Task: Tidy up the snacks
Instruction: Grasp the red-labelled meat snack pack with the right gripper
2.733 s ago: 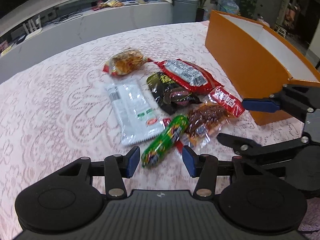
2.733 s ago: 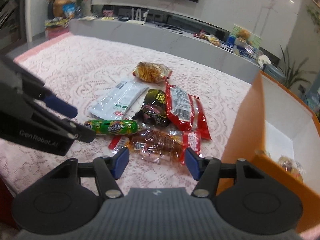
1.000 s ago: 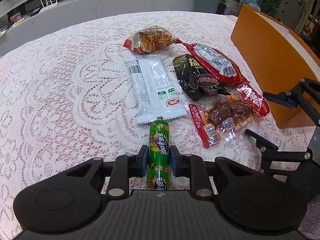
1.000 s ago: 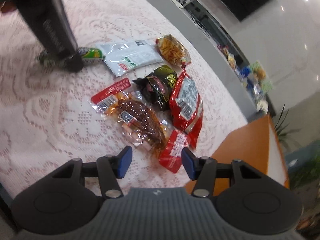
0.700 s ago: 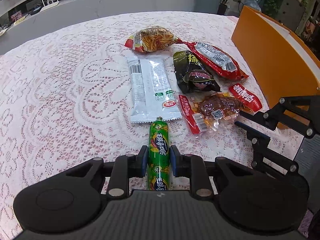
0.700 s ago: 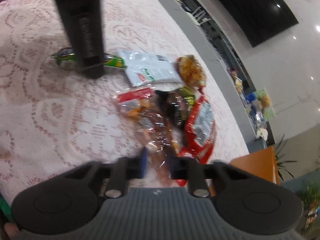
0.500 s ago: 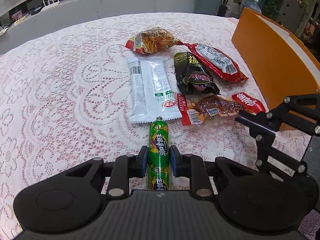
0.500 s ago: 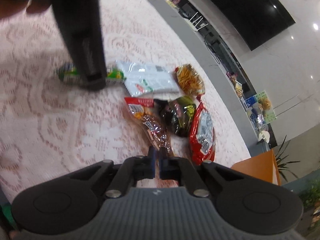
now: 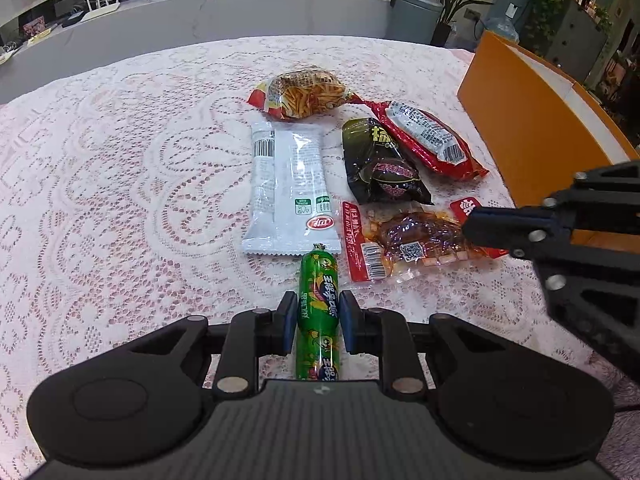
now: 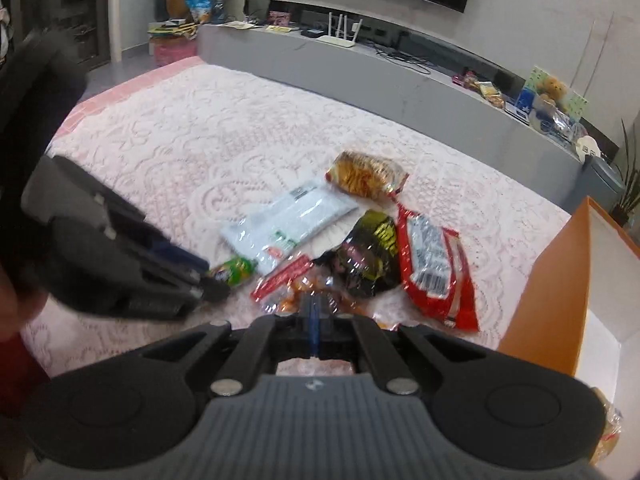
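Green sausage stick (image 9: 318, 312) lies on the lace tablecloth (image 9: 120, 200) in front of the white wrapper, clamped mid-length by my L gripper (image 9: 318, 322). My R gripper (image 10: 316, 330) is pinched together on the clear pack of brown braised meat (image 9: 416, 236), gripping only its thin edge by the red end tab; wrist view is blurry so I can't tell how much film is caught.

Risks: thin film could slip out of the R pads on the way to the orange box (image 9: 532, 120), or the pack could snag the black pouch (image 9: 380, 164) it touches. Round sausage could roll or pivot in the L pads.

Around: white wrapper (image 9: 288, 184), fries-style bag (image 9: 304, 94), red pack (image 9: 428, 140). Both grippers sit close, so a clash is possible near the box wall.
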Action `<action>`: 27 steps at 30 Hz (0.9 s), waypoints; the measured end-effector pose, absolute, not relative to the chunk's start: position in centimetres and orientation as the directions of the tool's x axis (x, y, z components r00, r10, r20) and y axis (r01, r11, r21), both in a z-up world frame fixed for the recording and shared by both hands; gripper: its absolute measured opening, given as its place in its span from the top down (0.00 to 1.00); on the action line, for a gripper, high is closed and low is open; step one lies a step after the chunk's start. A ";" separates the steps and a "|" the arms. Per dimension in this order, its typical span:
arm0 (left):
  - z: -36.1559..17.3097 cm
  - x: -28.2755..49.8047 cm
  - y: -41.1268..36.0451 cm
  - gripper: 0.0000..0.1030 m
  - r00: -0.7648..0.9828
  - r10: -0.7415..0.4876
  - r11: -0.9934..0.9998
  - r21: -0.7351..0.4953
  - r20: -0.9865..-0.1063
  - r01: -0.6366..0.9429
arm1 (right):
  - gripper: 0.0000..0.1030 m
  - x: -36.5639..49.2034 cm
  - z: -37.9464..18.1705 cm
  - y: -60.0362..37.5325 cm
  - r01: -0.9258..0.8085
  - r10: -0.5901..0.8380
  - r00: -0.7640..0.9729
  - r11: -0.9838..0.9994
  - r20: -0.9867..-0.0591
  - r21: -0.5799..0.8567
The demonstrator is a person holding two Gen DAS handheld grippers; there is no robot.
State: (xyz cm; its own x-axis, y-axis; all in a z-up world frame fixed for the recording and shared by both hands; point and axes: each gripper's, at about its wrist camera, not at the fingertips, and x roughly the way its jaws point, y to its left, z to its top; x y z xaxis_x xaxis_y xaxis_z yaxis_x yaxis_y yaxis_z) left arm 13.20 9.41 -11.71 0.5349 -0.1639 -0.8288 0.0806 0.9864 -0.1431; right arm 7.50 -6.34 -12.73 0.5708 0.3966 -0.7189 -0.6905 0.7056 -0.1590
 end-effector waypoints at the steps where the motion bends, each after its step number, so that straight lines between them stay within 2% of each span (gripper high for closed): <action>1: -11.7 13.2 9.4 0.76 0.536 -0.164 0.986 -0.141 -0.828 0.084 | 1.00 7.5 -13.1 -6.1 -0.701 0.385 0.573 0.688 -0.723 -0.189; 2: -11.7 13.2 9.3 0.76 0.536 -0.163 0.987 -0.139 -0.828 0.086 | 1.00 7.6 -13.4 -6.0 -0.702 0.364 0.584 0.674 -0.726 -0.227; 4: -11.9 13.1 9.3 0.75 0.528 -0.160 0.987 -0.133 -0.834 0.090 | 0.92 8.1 -14.3 -6.1 -0.722 0.338 0.570 0.642 -0.749 -0.259; 6: -12.2 13.1 9.4 0.75 0.517 -0.158 0.987 -0.130 -0.842 0.089 | 0.68 9.0 -14.8 -6.6 -0.736 0.338 0.546 0.631 -0.766 -0.245; 8: -12.5 13.3 9.5 0.74 0.507 -0.160 0.987 -0.134 -0.847 0.088 | 0.59 9.8 -15.1 -7.0 -0.766 0.354 0.504 0.605 -0.788 -0.218; 11: -12.4 13.5 9.5 0.73 0.507 -0.159 0.987 -0.132 -0.847 0.089 | 0.54 10.6 -15.6 -7.2 -0.799 0.367 0.473 0.562 -0.801 -0.214; 15: -12.5 13.7 9.5 0.73 0.505 -0.157 0.987 -0.128 -0.849 0.093 | 0.37 11.0 -16.6 -7.0 -0.868 0.410 0.367 0.474 -0.835 -0.148; 18: -12.5 13.8 9.5 0.73 0.504 -0.156 0.987 -0.123 -0.849 0.099 | 0.33 11.0 -17.4 -6.7 -0.873 0.408 0.385 0.451 -0.828 -0.184; 23: -12.6 14.0 9.5 0.73 0.507 -0.156 0.987 -0.119 -0.848 0.104 | 0.33 12.7 -17.8 -7.0 -0.850 0.446 0.355 0.520 -0.822 -0.085; 24: -12.6 14.0 9.5 0.73 0.507 -0.156 0.987 -0.120 -0.848 0.103 | 0.36 13.1 -17.9 -7.3 -0.836 0.455 0.341 0.546 -0.822 -0.045; 27: -12.7 14.0 9.6 0.70 0.509 -0.150 0.988 -0.115 -0.848 0.099 | 0.45 13.3 -18.0 -7.4 -0.817 0.459 0.363 0.575 -0.811 -0.040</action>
